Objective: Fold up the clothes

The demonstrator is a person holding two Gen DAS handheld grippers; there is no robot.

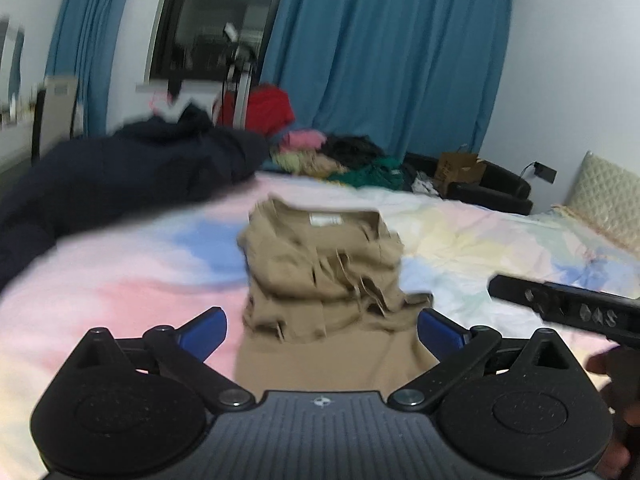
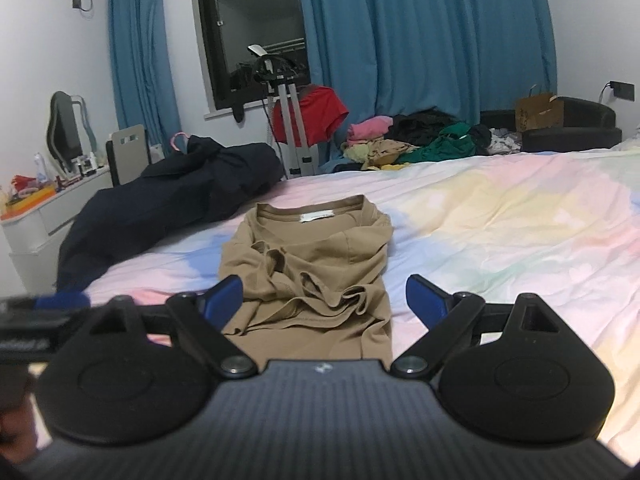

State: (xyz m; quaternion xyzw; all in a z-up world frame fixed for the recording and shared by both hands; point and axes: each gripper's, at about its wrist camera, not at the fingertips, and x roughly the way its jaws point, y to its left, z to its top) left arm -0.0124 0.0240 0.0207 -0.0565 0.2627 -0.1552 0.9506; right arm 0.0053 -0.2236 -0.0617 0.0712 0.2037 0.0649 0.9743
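1. The tan shirt (image 2: 308,268) lay on the pastel bedspread (image 2: 500,220), collar and label at the far end, both sides turned in over the middle so it formed a narrow strip. The sleeves were bunched in loose ridges across its centre.
2. The left gripper (image 1: 322,328) and the right gripper (image 2: 324,300) both stood with jaws spread wide, holding nothing, each aimed along the shirt's near end.
3. Risk: those bunched sleeve ridges would probably be trapped as creases if the strip were doubled over without smoothing.
4. Risk: a pinch through only the top layer could peel a turned-in side back out, undoing the narrow shape.
5. Risk: the 2 tools sat close together; uneven lifting could skew the hem against the collar.
6. Risk: the dark coat (image 2: 172,204) lay just beside the shirt's left edge and might snag a swinging fold.
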